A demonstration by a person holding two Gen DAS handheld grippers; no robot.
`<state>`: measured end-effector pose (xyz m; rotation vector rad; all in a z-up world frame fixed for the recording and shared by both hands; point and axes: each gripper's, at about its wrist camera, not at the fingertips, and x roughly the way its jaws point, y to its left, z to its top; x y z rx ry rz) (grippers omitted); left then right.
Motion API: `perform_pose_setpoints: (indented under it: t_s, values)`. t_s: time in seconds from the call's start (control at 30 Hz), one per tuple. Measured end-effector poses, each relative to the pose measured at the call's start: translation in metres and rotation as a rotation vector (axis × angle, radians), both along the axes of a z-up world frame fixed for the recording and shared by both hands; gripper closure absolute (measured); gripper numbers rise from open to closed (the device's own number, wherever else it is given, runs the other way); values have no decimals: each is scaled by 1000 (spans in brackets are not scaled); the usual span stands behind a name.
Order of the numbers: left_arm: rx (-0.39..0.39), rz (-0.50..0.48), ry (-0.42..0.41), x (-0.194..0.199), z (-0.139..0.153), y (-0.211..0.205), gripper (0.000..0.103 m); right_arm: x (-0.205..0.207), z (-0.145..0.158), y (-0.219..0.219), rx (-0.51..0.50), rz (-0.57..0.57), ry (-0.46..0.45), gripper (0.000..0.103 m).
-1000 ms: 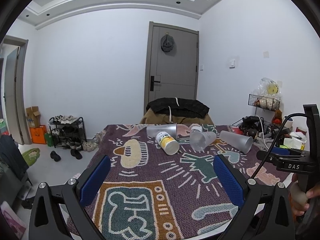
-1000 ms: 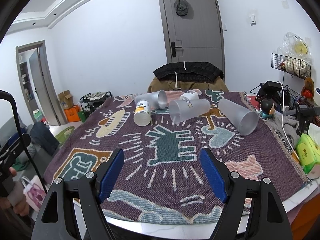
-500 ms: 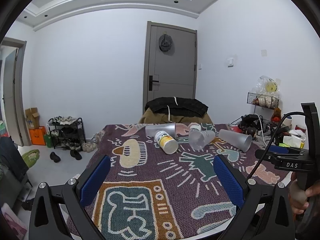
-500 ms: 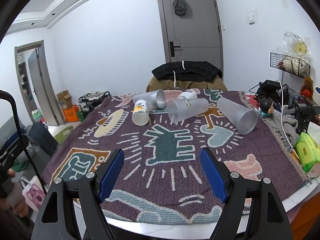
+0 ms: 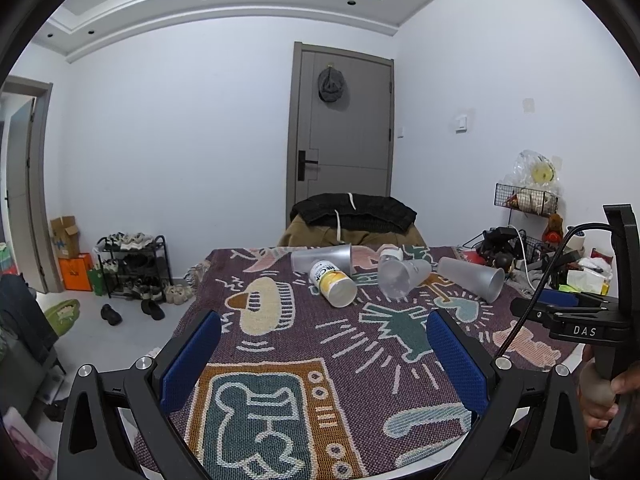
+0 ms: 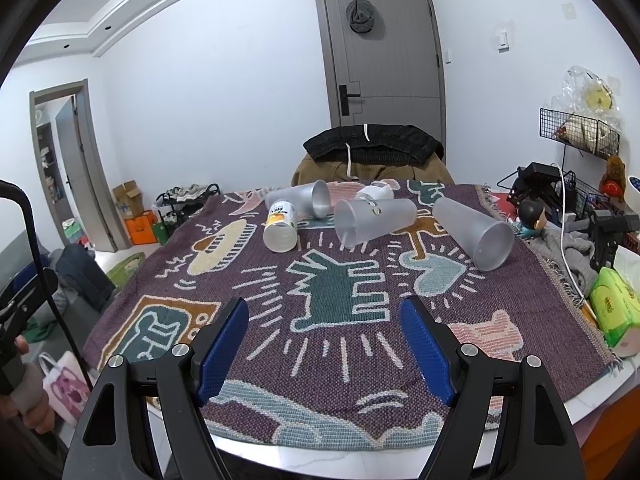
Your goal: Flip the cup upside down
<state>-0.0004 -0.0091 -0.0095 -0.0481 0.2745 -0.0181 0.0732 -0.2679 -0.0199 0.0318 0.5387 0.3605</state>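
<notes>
Several cups lie on their sides at the far part of a patterned purple cloth [image 6: 248,292]. A frosted cup [image 6: 474,233] lies at the right, a clear cup [image 6: 374,222] in the middle, a yellow-labelled cup [image 6: 281,225] at the left and a grey cup [image 6: 302,199] behind it. A small white cup [image 6: 374,191] lies at the back. They also show in the left wrist view: frosted cup [image 5: 472,278], clear cup [image 5: 402,277], yellow-labelled cup [image 5: 333,284], grey cup [image 5: 322,258]. My left gripper [image 5: 322,328] and right gripper [image 6: 324,314] are open and empty, well short of the cups near the table's front edge.
A chair with a dark garment [image 6: 372,146] stands behind the table. Clutter, cables and a green tissue pack [image 6: 614,310] sit at the right edge. A shoe rack [image 5: 132,264] stands on the floor at the left. The right gripper's body [image 5: 580,320] shows in the left wrist view.
Both views have shifted very slightly; the cups have not moved. Both grippers stay open.
</notes>
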Motion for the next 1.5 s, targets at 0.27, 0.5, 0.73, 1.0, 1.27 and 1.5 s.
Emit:
perform_pose_setpoints:
  t_s: [0.27, 0.5, 0.73, 1.0, 1.27, 1.5]
  values:
    - [-2, 0, 0, 0, 0, 0, 0, -1, -1, 4, -17, 0, -11, 25]
    - [-2, 0, 5, 1, -2, 1, 0, -2, -1, 4, -20, 1, -16, 25]
    - [42, -13, 27, 18, -2, 6, 0, 8, -2, 3, -11, -4, -3, 25]
    - [68, -48, 91, 62, 3, 11, 0, 36, -11, -2, 10, -21, 27, 25]
    - [137, -78, 122, 112, 9, 6, 0, 69, -16, -19, 96, -31, 61, 7]
    - [178, -143, 172, 161, 13, -7, 0, 96, -25, -36, 180, -71, 89, 5]
